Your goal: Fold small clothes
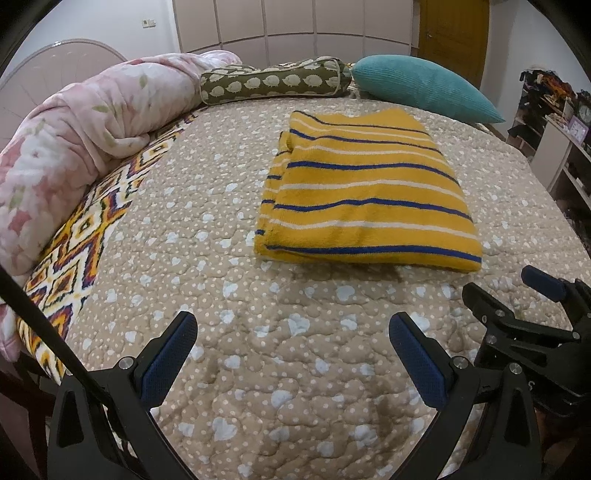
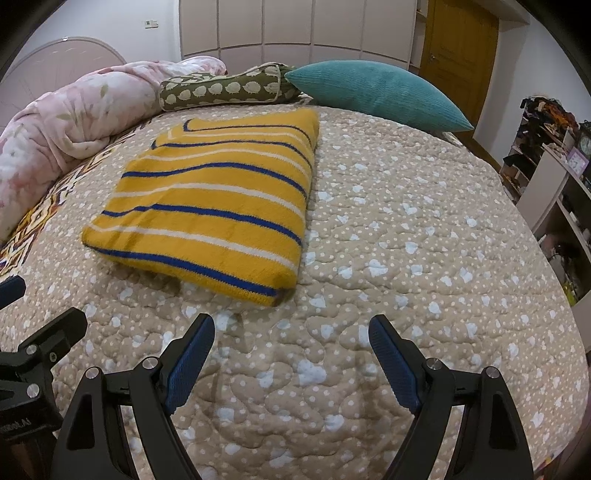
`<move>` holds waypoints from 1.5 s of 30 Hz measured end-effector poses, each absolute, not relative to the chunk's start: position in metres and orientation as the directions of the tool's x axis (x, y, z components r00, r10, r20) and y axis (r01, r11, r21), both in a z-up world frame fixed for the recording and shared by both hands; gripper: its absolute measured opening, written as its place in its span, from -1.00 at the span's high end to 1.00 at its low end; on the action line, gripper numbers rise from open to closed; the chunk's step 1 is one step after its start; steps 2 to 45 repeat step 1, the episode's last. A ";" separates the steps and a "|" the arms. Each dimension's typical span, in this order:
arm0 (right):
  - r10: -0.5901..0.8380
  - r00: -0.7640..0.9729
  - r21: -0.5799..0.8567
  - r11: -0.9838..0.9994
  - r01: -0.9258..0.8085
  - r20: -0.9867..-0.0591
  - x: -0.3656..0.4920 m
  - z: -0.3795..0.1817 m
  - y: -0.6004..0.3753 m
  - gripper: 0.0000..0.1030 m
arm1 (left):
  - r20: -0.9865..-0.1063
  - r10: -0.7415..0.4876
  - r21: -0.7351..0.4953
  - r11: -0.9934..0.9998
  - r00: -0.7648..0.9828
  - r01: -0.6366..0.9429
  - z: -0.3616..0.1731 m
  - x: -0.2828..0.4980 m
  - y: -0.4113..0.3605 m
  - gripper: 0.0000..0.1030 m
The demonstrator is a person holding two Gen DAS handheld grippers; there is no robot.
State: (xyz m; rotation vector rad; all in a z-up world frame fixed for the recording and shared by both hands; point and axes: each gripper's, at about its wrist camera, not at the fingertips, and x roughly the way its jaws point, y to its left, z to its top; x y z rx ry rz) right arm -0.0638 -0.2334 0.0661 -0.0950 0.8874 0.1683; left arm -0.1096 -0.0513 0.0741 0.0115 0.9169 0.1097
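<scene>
Bedroom setting: beige quilted bedspread with pale blue hearts and white dots fills most of both views. Wardrobe doors run across the top of the frame; wooden door at upper right; cluttered shelves at right edge.

Yellow sweater with blue and white stripes lies folded into a flat rectangle on the bedspread, centre-right in the left wrist view, left of centre in the right wrist view. Nothing touches it.

Along the far edge of the bed: pink floral blanket bunched at upper left, olive bolster with a pale animal print at upper centre, teal cushion at upper right. Patterned zigzag cloth shows beneath the blanket at left.

Left gripper: jaws apart, blue pads visible, holding nothing, bottom of frame, short of the sweater's near edge. Right gripper: jaws apart, holding nothing, bottom of frame, just short of the sweater's near corner. Each gripper appears at the lower edge of the other's view.
</scene>
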 end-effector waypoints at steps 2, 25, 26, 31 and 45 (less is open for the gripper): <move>0.108 0.619 -0.013 0.982 -0.188 -0.778 -0.065 0.066 -0.233 -0.72 | -0.792 0.099 0.053 0.994 0.603 -0.094 0.074 -0.110 -0.049 -1.00; 0.108 0.619 -0.013 0.982 -0.188 -0.778 -0.065 0.066 -0.233 -0.72 | -0.792 0.099 0.053 0.994 0.603 -0.094 0.074 -0.110 -0.049 -1.00; 0.108 0.619 -0.013 0.982 -0.188 -0.778 -0.065 0.066 -0.233 -0.72 | -0.792 0.099 0.053 0.994 0.603 -0.094 0.074 -0.110 -0.049 -1.00; 0.108 0.619 -0.013 0.982 -0.188 -0.778 -0.065 0.066 -0.233 -0.72 | -0.792 0.099 0.053 0.994 0.603 -0.094 0.074 -0.110 -0.049 -1.00; 0.108 0.619 -0.013 0.982 -0.188 -0.778 -0.065 0.066 -0.233 -0.72 | -0.792 0.099 0.053 0.994 0.603 -0.094 0.074 -0.110 -0.049 -1.00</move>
